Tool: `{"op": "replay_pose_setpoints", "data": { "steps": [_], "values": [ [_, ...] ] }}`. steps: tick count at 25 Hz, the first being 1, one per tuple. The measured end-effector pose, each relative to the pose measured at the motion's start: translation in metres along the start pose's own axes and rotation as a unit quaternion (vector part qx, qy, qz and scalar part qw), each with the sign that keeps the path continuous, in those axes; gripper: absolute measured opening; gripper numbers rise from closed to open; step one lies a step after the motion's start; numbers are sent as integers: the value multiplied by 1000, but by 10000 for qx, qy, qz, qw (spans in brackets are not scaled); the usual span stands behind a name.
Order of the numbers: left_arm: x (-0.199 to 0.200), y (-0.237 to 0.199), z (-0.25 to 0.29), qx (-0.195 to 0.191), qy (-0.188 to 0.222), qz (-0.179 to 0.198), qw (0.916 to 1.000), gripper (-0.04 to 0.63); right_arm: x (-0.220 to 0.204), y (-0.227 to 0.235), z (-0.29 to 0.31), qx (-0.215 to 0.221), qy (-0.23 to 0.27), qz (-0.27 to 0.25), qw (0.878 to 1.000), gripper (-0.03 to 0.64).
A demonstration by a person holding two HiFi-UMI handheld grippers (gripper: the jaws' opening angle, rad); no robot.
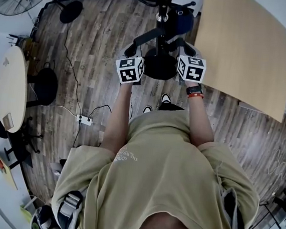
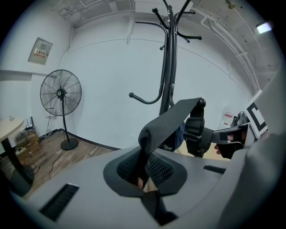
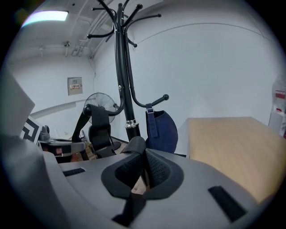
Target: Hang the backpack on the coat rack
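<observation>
The black coat rack (image 3: 126, 89) stands straight ahead, its round base (image 1: 159, 64) on the floor between my two grippers. A navy backpack (image 3: 161, 126) hangs against the pole from a low hook. A black shoulder strap (image 2: 172, 118) runs from my left gripper (image 2: 145, 179) up over a ball-tipped hook, then down past a buckle towards my right gripper (image 2: 232, 139). My left gripper is shut on that strap. My right gripper (image 3: 138, 176) is shut on a black strap end (image 3: 134, 146) too. In the head view the left gripper (image 1: 130, 51) and the right gripper (image 1: 188, 50) flank the pole.
A big light-wood board (image 1: 244, 51) lies close on the right of the rack. A standing fan (image 2: 60, 96) is off to the left, by the white wall. A round table (image 1: 9, 88) and a power strip (image 1: 85, 120) with cables lie further left.
</observation>
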State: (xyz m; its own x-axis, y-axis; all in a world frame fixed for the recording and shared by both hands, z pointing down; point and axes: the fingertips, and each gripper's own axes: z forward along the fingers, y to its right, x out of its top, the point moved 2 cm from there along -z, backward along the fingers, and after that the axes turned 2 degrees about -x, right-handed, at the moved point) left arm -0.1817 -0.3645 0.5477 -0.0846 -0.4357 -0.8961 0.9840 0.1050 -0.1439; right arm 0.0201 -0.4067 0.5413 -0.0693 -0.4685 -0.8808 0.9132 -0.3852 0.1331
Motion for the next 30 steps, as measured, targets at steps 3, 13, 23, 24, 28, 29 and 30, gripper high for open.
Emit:
{"op": "replay_pose_setpoints", "data": {
  "steps": [3,13,23,24,28,29,30],
  "values": [
    [-19,-2,4,14,-184,-66,9998,29,-19,6,3,-64,-195,59,9998,18],
    [-69,18,17,-253,-650,50,9976,29,-81,22,9,-257,-809,174,9962,18],
    [-84,41,30,-649,-665,-171,9955,31,-110,-8,22,182,-882,3,9959,18],
    [-85,42,31,-670,-666,-190,9953,31,-110,-9,24,197,-879,66,9959,18],
    [-84,43,30,-715,-677,-221,9949,32,-112,-12,27,271,-892,259,9953,21],
    [-84,43,30,-729,-690,-226,9947,37,-113,-14,28,295,-907,288,9950,24],
    [-85,43,30,-748,-707,-225,9944,59,-114,-15,28,321,-927,301,9947,26]
  ]
}}
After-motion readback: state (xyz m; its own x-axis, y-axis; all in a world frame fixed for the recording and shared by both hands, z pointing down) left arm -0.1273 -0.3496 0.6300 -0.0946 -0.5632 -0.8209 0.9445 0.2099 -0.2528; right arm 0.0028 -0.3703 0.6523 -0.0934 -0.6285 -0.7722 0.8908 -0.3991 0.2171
